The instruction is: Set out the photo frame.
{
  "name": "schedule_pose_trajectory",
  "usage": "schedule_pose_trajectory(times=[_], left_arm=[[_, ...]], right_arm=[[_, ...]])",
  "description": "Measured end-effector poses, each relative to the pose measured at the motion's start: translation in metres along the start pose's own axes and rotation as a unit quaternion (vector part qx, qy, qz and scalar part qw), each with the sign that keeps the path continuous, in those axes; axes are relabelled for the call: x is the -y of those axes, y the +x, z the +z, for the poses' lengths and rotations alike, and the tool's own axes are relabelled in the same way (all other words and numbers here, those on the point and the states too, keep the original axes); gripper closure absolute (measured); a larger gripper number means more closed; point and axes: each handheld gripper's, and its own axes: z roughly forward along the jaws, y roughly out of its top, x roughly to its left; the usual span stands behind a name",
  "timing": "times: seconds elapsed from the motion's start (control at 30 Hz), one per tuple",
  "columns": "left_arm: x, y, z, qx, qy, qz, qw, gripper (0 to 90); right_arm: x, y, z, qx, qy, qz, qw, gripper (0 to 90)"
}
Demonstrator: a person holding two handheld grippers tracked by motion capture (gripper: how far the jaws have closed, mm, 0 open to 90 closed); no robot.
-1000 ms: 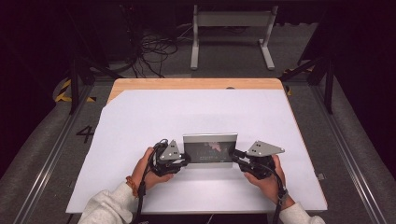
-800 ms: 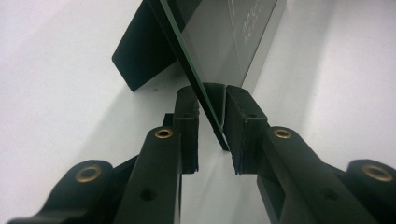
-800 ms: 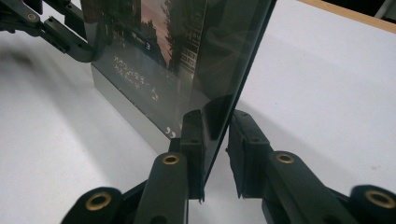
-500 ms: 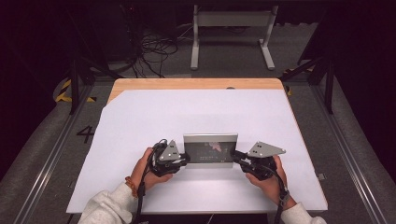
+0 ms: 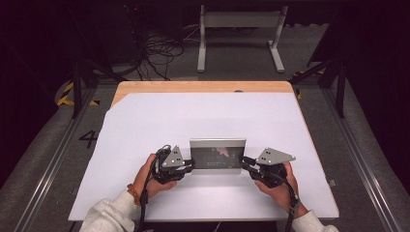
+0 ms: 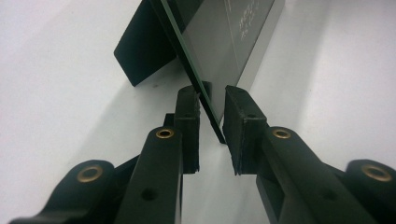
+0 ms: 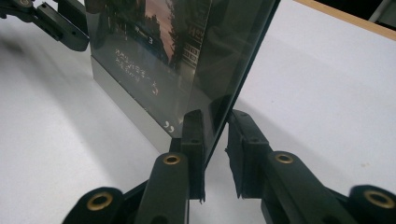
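Picture frame (image 5: 217, 154) upright on table (image 5: 145, 121); claws (image 5: 189, 166) flank it.

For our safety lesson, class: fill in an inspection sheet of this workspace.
Surface: white sheet lying flat over the wooden table.
Job's things: glass photo frame standing upright on the sheet.
Clutter: nothing seen.
Grippers: left gripper and right gripper each straddle one end of the frame, with a gap beside one jaw.
Cables: floor cables tangled behind the table.
Surroundings: grey metal stand, dark room.
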Motion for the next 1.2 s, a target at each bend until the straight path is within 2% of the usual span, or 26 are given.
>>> schedule_pose_trajectory(times=[0.1,0.23,0.33,0.47,0.63,0.8,0.97,1.1,1.13,1.2], left_arm=[[0.001,-0.001,-0.002,0.002,-0.001,-0.003,1.0000,76.1],[0.003,-0.001,-0.005,-0.005,-0.003,0.000,1.0000,75.8],[0.004,-0.002,-0.008,0.000,-0.007,-0.006,1.0000,76.1],[0.008,-0.003,-0.015,-0.007,-0.016,-0.012,0.9998,75.8],[0.013,-0.005,-0.022,-0.014,-0.015,-0.012,0.9997,74.3],[0.025,-0.009,-0.034,-0.030,-0.022,-0.017,0.9991,72.2],[0.039,-0.013,-0.043,-0.037,-0.026,-0.029,0.9985,68.0],[0.051,-0.015,-0.051,-0.049,-0.029,-0.036,0.9977,63.0],[0.053,-0.015,-0.053,-0.053,-0.030,-0.034,0.9976,60.1],[0.058,-0.015,-0.058,-0.051,-0.036,-0.036,0.9974,57.2]], right_arm=[[0.000,0.000,-0.001,0.001,0.002,-0.001,1.0000,76.6],[-0.001,0.000,-0.004,0.002,0.000,-0.002,1.0000,76.1],[-0.001,0.000,-0.006,0.004,-0.002,-0.003,1.0000,75.7],[0.001,0.000,-0.012,0.006,-0.003,-0.008,1.0000,75.3],[0.002,0.001,-0.018,0.009,-0.002,-0.014,0.9999,74.2],[0.006,0.001,-0.026,0.017,-0.001,-0.026,0.9995,69.5],[0.013,-0.001,-0.035,0.019,-0.004,-0.028,0.9994,65.3],[0.021,-0.005,-0.042,0.032,0.003,-0.028,0.9991,60.6],[0.027,-0.007,-0.046,0.042,0.008,-0.033,0.9985,58.8],[0.029,-0.008,-0.047,0.046,0.011,-0.033,0.9983,57.6]])
